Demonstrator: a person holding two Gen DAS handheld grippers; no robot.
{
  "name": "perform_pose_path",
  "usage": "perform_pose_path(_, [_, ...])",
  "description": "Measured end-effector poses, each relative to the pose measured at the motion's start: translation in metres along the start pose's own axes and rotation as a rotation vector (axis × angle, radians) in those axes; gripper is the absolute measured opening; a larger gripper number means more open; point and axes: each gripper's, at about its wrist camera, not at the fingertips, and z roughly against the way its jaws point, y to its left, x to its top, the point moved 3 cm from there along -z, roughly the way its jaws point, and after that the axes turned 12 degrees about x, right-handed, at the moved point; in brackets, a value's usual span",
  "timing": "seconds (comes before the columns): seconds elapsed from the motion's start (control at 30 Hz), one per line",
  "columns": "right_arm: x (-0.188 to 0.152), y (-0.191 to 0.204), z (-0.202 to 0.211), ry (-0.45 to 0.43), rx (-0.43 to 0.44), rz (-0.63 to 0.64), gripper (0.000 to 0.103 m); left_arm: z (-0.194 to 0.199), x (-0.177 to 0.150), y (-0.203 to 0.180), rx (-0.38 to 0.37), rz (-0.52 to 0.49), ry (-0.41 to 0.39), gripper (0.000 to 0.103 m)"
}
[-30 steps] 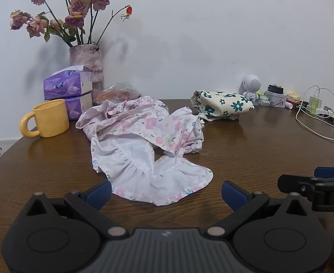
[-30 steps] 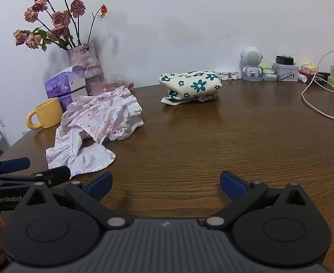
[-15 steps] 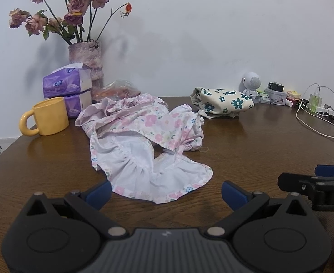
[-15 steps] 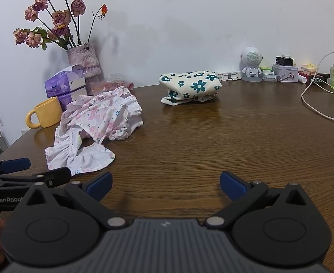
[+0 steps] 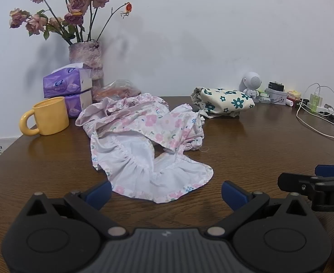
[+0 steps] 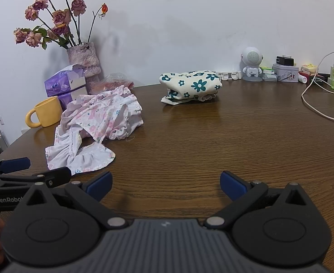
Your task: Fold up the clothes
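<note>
A crumpled pink floral garment (image 5: 144, 141) (image 6: 94, 127) lies on the brown wooden table (image 5: 257, 150), its white ruffled hem toward me. My left gripper (image 5: 165, 192) is open just short of that hem, nothing between its blue pads. To the right, over bare wood, my right gripper (image 6: 164, 185) is open and empty. It also shows side-on at the right edge of the left wrist view. A cream bundle with teal flowers (image 5: 222, 101) (image 6: 190, 84) sits folded at the back.
At the back left stand a yellow mug (image 5: 46, 119), purple tissue packs (image 5: 68, 91) and a vase of dried roses (image 5: 86, 61). A small white robot figure (image 6: 252, 64), boxes and a white cable (image 6: 319, 109) crowd the back right. A hand shows at the lower left of the right wrist view.
The left gripper has crept slightly closer to the pink garment's hem. The right gripper has barely moved, and both stay open.
</note>
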Motion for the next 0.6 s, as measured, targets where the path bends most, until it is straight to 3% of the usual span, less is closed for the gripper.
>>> perform_pose_path(0.6, [0.0003, -0.0003, -0.0002, 0.006, 0.005, -0.001, 0.103, 0.0004, -0.0001, -0.0005, 0.001, 0.001, 0.002, 0.103])
